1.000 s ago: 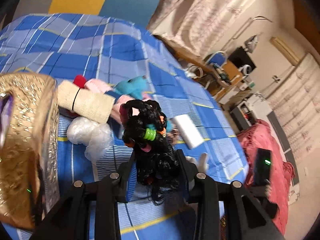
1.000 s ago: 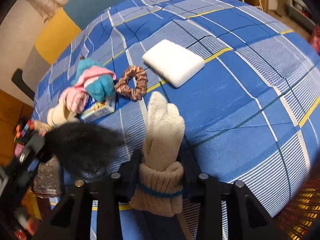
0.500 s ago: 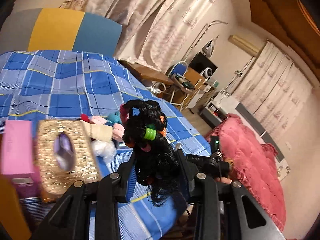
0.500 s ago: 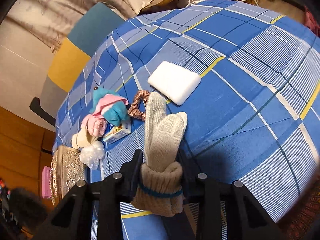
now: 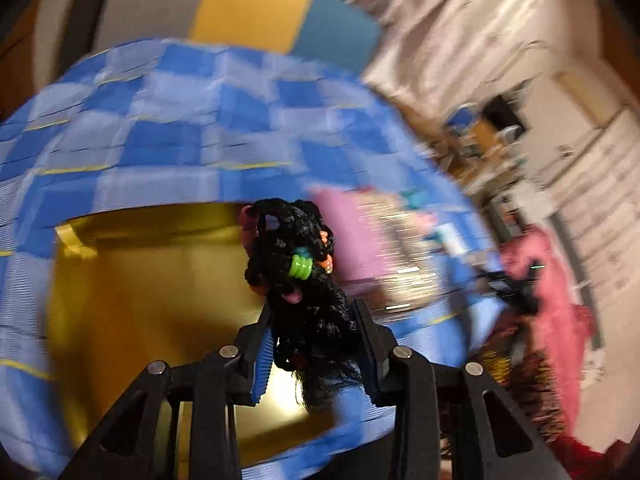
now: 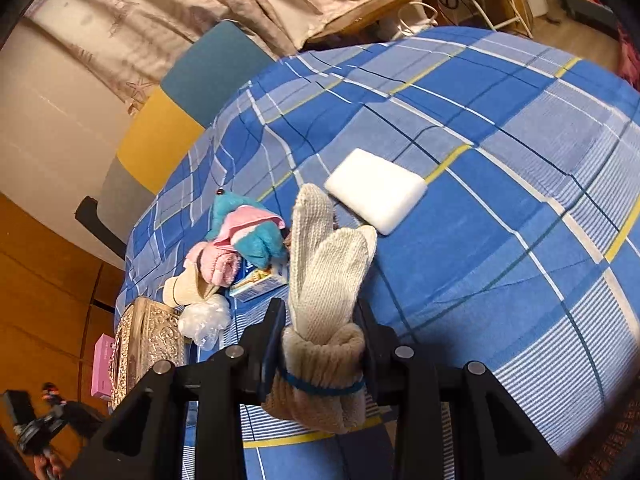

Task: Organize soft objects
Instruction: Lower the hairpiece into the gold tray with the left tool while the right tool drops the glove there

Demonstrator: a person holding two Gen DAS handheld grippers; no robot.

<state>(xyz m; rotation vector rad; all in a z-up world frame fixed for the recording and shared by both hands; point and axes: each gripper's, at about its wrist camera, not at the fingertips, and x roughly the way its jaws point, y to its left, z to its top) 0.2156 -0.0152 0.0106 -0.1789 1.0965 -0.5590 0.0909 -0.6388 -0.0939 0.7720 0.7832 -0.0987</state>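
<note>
Blue checked cloth covers the surface under both your grippers, with curtains hanging behind it and a yellow and teal cushion at its far edge.

Your left gripper is clamped on a black wig, its jaws pressed in against the curly hair. Small bright hair ties sit in the curls, a green one facing you. The wig stands up between the fingers and hangs free of the cloth. Below it you see a yellow box, open at the top; that view is badly blurred, so you cannot tell how near the wig is to it.

Your right gripper is closed on a rolled pair of cream gloves, gripping the cuff end, which is bound with a blue band. The glove fingers point up and away from you, clear of the cloth.

Beyond the gloves a white sponge lies flat on the cloth. To its left sits a heap: a teal and pink plush, a pink cloth, a small carton, a cream roll and a clear bag, all touching or just beside one another. A gold tissue box stands next to the bag, with a pink box behind it.
</note>
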